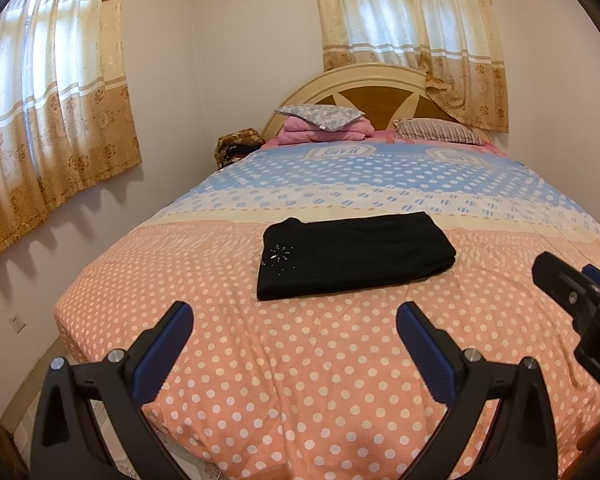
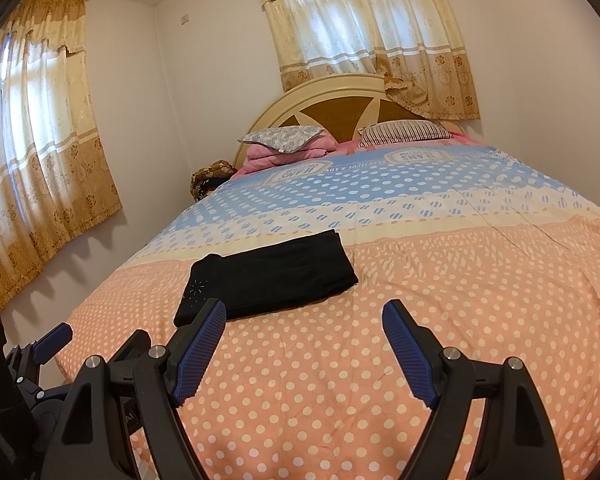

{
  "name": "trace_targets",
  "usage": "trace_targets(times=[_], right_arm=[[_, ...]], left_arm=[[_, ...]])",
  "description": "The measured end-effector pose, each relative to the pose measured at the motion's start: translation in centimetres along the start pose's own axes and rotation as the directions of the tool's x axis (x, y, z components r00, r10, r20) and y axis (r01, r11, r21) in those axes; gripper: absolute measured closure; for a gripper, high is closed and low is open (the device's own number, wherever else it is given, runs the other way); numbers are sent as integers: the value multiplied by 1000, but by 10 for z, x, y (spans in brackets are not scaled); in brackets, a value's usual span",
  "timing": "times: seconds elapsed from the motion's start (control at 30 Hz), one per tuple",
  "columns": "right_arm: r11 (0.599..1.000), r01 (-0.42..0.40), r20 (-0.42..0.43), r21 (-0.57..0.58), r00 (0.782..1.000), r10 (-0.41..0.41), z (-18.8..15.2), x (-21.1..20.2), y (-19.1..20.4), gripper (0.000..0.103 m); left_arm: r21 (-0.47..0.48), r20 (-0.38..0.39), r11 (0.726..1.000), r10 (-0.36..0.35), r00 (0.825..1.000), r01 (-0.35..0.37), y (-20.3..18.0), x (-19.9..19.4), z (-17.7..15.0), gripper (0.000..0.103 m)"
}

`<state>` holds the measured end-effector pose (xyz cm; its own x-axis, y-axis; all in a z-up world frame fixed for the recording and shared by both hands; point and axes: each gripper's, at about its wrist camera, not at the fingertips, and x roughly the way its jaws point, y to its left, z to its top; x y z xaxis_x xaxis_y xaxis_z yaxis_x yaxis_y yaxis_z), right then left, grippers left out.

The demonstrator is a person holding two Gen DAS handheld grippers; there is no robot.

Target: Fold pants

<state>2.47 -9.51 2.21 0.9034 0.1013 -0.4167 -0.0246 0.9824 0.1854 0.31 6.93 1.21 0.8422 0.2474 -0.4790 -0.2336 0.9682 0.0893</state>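
Observation:
Black pants (image 1: 354, 256) lie folded into a flat rectangle on the polka-dot bedspread (image 1: 300, 360), with a small sparkly motif near their left end. They also show in the right wrist view (image 2: 268, 280). My left gripper (image 1: 294, 316) is open and empty, held above the bed's near end, short of the pants. My right gripper (image 2: 304, 316) is open and empty, to the right of the left one and also short of the pants. The right gripper shows at the left wrist view's right edge (image 1: 572, 284), and the left gripper at the right wrist view's lower left (image 2: 52, 340).
Pillows (image 1: 320, 114) and a pink folded blanket (image 1: 324, 130) lie at the headboard (image 1: 356, 80). A striped pillow (image 1: 436, 130) lies to the right. Curtained windows (image 1: 48, 120) are on the left and back walls. A patterned bundle (image 1: 236, 146) sits beside the bed.

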Motion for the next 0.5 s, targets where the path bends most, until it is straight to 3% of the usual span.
trace_targets(times=[0.33, 0.5], right_arm=[[1000, 2, -6, -1, 1000, -2, -3, 2, 2, 21], [1000, 4, -4, 1, 1000, -4, -4, 2, 3, 21]], left_arm=[[-15, -19, 1000, 6, 1000, -6, 3, 5, 0, 0], [-11, -24, 1000, -26, 999, 26, 1, 4, 1, 0]])
